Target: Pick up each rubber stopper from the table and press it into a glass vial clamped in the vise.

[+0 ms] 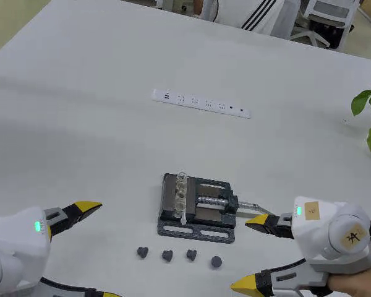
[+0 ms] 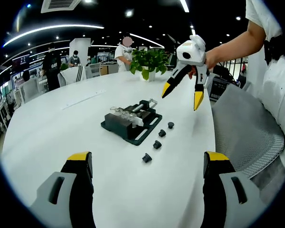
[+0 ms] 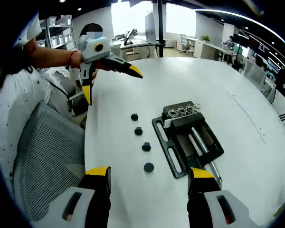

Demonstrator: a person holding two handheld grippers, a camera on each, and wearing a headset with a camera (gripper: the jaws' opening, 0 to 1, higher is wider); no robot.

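In the head view you hold the left tool (image 1: 102,249) at 8 o'clock and the right tool (image 1: 240,252) at 4 o'clock. Both are spread wide and empty, flanking the work so either can reach in. The vise (image 1: 201,210) sits mid-desk (image 1: 80,124) and clamps the glass vials (image 1: 182,192) upright, mouths up to take a plug. Four rubber stoppers (image 1: 167,255) lie in a row at the vise's 6 o'clock side, apart from it.

In the left gripper view your jaws stand wide. The stoppers run toward 1 o'clock beside the vise, with the right tool hanging above them.

In the right gripper view the jaws are wide again. The nearest stopper lies almost dead ahead, which probably makes it your easiest first pick.
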